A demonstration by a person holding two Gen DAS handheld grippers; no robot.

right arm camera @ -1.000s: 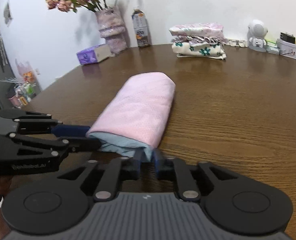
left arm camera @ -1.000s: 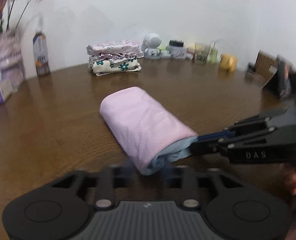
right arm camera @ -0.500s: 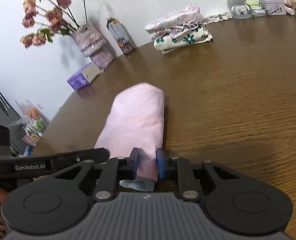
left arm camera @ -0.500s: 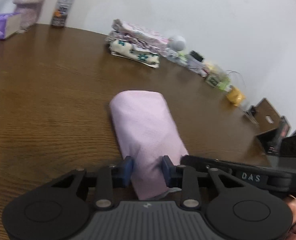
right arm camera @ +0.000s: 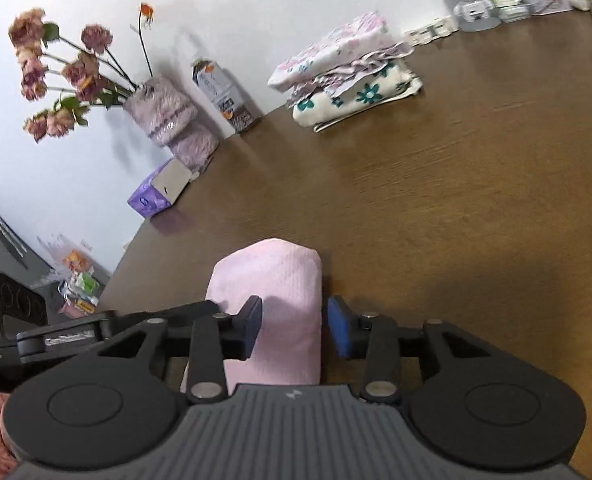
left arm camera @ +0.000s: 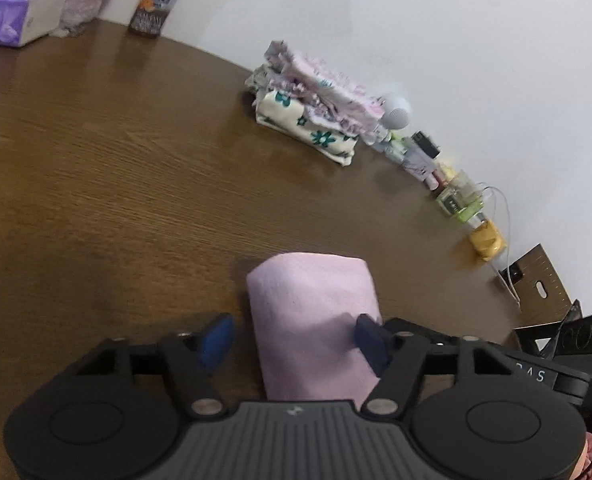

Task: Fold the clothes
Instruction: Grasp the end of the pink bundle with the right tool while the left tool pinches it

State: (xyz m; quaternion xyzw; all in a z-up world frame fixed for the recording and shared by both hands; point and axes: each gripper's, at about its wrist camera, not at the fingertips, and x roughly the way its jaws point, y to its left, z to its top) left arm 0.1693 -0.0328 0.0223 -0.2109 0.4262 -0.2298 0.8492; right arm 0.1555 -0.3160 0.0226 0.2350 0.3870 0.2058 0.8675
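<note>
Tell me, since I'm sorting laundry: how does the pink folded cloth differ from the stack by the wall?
The pink folded cloth is one plain piece; the stack is several floral pieces layered. The pink one lies between the open grippers, the stack far off near the wall. Both rest folded on the wooden table.

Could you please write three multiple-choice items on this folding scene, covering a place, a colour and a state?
1. Where is the stack of folded floral clothes?
A. at the table's far edge by the wall
B. on the floor
C. inside a basket

2. What colour is the folded garment between the tongs?
A. green
B. pink
C. black

3. How do the left tongs and right tongs stand?
A. both clamped on the garment
B. both open astride it
C. one clamped, one open

Answers: 1 A, the stack sits on the table near the wall. 2 B, the fabric is pale pink. 3 B, blue pads stand apart on either side.
</note>
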